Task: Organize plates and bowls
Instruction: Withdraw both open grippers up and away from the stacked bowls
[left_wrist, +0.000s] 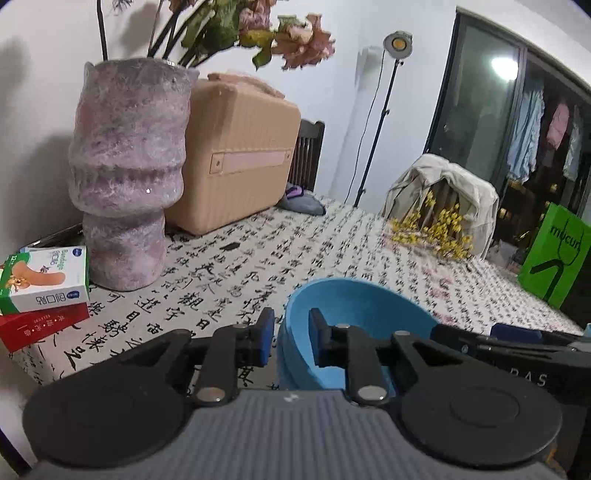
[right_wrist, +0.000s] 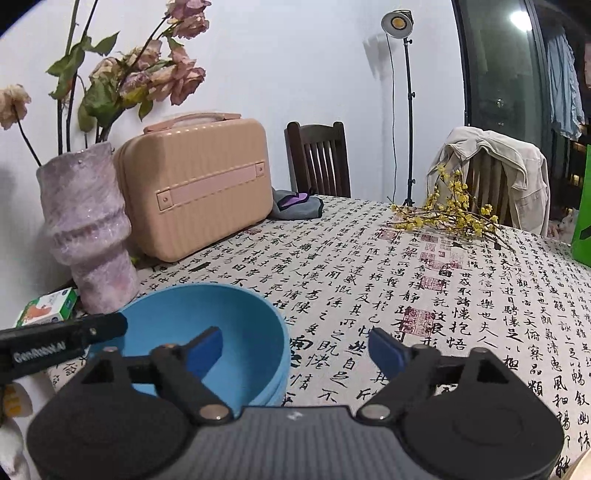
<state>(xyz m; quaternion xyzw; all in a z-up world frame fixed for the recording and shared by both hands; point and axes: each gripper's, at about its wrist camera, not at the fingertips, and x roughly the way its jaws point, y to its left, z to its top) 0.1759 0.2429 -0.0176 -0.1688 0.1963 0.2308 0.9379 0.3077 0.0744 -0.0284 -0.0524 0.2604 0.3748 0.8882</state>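
A blue bowl (left_wrist: 354, 306) sits on the calligraphy tablecloth (left_wrist: 229, 269); it looks stacked on another blue bowl. My left gripper (left_wrist: 291, 328) straddles its left rim, one pad inside and one outside, jaws narrowly apart; I cannot tell if the pads press the rim. In the right wrist view the same bowl (right_wrist: 207, 314) lies at lower left. My right gripper (right_wrist: 295, 347) is wide open and empty, its left finger over the bowl and its right finger over the cloth. The left gripper's black body (right_wrist: 62, 343) reaches in from the left.
A tall purple vase (left_wrist: 125, 173) with dried flowers and a tan case (left_wrist: 236, 155) stand at the back left. Small boxes (left_wrist: 44, 280) lie by the vase. Yellow flower sprigs (right_wrist: 447, 218), a green bag (left_wrist: 554, 254), chairs and a lamp stand lie beyond.
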